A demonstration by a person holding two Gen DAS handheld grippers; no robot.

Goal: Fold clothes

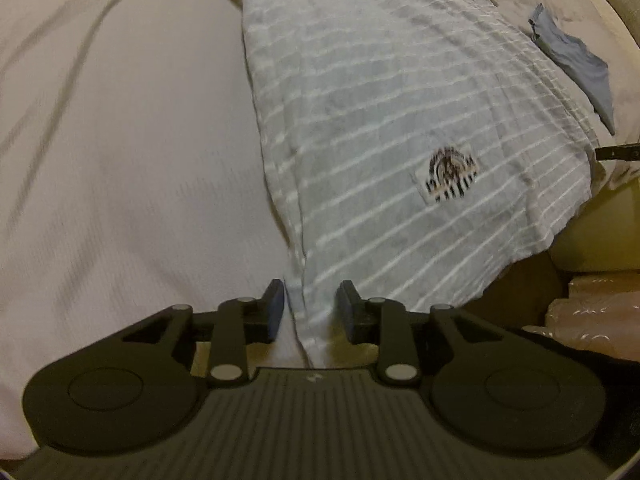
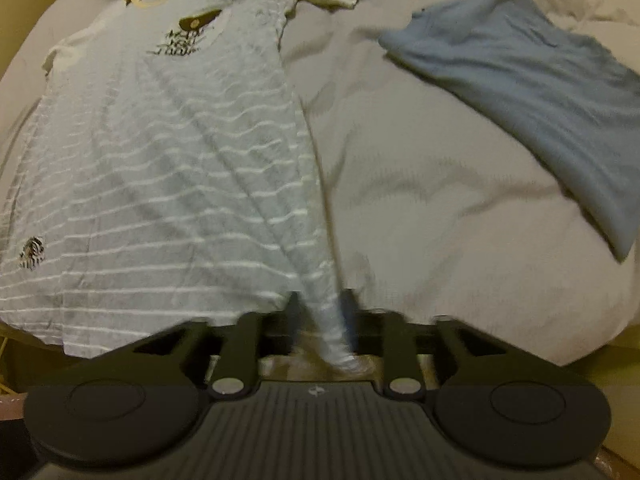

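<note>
A light grey shirt with thin white stripes (image 1: 380,128) lies spread on a white bed sheet (image 1: 120,140), collar far away. It has a small dark printed patch near the hem. My left gripper (image 1: 311,300) is open, its fingers on either side of the shirt's near left hem corner. In the right wrist view the same shirt (image 2: 168,168) lies at left, with a chest print. My right gripper (image 2: 322,310) is shut on the shirt's near right hem corner, which bunches between the fingers.
A folded blue garment (image 2: 540,92) lies on the sheet (image 2: 420,200) to the right of the shirt; it also shows in the left wrist view (image 1: 576,64). The bed edge is near both grippers. Plastic-wrapped items (image 1: 592,312) sit beyond the bed at lower right.
</note>
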